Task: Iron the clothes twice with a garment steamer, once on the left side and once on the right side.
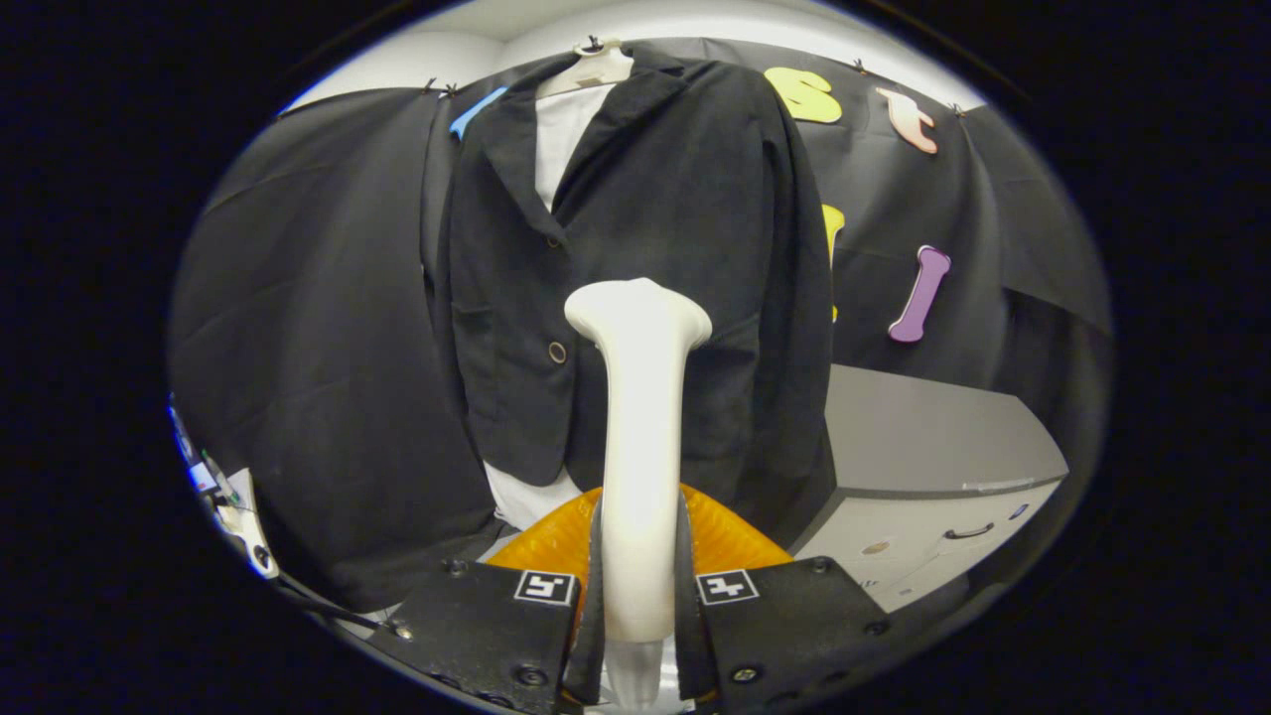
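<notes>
Cream-white garment steamer (638,447), smooth matte plastic: slim upright handle widening to a rounded, flattened head, standing straight up between the fingers. Head level with the lower front of the black jacket (635,258), overlapping it near the middle; touching the cloth or just short of it, cannot tell.

Tongs (638,596) clenched on the steamer handle: two dark, narrow finger pads (594,586) pressing its sides from left and right. Behind them two black angular blocks with screw heads, each bearing a small square black-and-white marker.

Just beyond the fingers, at the foot of the handle, an orange translucent ribbed dome (725,541), glossy, half hidden by the handle.

Jacket of dull, finely woven dark fabric, notched lapels, one round button (557,352) on the front edge, rounded hem corners. Hung on a pale cream hanger form (588,68) with a small hook at top. White smooth shirt (564,134) showing in the lapel opening and again below the hem.

Behind everything, black cloth wall (318,328), softly creased, pinned along its top edge. Beside the jacket's far sleeve, a grey boxy cabinet (923,447), flat matte top, paler front with a dark curved drawer handle (967,532).
</notes>
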`<action>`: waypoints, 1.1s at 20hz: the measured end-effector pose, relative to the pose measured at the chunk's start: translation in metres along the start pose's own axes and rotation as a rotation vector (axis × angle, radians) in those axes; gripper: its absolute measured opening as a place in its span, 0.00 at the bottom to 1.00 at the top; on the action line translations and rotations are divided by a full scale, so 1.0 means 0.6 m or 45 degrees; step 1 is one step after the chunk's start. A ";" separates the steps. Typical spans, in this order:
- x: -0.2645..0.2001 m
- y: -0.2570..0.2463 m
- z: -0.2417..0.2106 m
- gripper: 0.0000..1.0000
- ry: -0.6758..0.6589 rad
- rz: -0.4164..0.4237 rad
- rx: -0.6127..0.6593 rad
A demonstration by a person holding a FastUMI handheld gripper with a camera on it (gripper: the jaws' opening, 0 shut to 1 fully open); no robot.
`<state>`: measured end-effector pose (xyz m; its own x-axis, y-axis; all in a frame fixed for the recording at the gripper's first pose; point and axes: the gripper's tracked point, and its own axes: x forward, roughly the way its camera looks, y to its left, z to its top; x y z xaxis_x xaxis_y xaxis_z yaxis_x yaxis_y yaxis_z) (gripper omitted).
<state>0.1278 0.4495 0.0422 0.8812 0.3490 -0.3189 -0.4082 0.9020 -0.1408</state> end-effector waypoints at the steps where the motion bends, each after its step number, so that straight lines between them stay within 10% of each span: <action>1: 0.004 -0.001 -0.010 0.31 0.013 0.002 0.001; 22: 0.034 -0.007 -0.134 0.31 0.247 0.029 0.020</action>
<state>0.1281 0.4323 -0.0392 0.8086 0.3150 -0.4969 -0.4222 0.8989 -0.1171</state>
